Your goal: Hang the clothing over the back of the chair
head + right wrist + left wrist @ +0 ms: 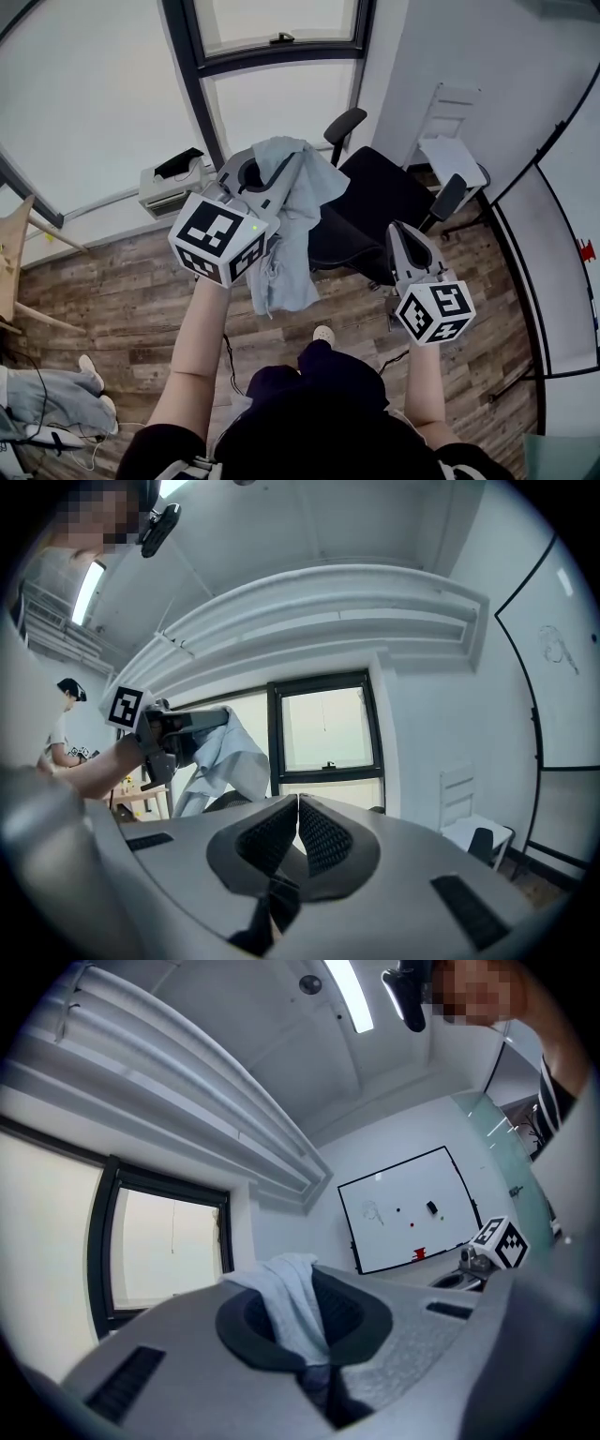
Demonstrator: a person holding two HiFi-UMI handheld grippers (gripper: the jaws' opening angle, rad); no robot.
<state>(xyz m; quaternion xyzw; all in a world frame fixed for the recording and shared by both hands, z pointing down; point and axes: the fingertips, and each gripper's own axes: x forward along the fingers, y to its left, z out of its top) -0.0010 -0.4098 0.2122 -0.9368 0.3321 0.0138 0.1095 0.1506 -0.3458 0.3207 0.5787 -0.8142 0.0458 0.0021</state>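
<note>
Pale blue-grey clothing (pixel 286 202) is clamped in the left gripper (pixel 251 174). In the left gripper view the jaws are pressed together on a bunched fold of the fabric (pixel 292 1309), which rises between the dark ribbed pads and spills over to the left. In the head view we see the garment draped over the gripper's front and hanging down in a loose, crumpled length, clear of the wood-plank floor (pixel 122 281). Its lower part overlaps the left edge of the black office chair with padded armrests (pixel 375 202); we cannot tell whether cloth and chair touch. The garment is not on the chair's back. The right gripper (pixel 298 825) is held level to the right of the chair, its jaws together with nothing between them; its marker cube (pixel 434 313) faces up at the head camera. From the right gripper view we see the left gripper raised with the clothing (pixel 220 761) dangling below it. The chair stands in front of the person, between the two grippers. Beyond it is a dark-framed window (pixel 272 56), with a white box-shaped unit (pixel 173 183) on the floor below it, and a white chair (pixel 452 141) against the wall at the right. A wall whiteboard (pixel 412 1208) shows in the left gripper view. A second heap of light fabric (pixel 47 398) lies at the lower left.
</note>
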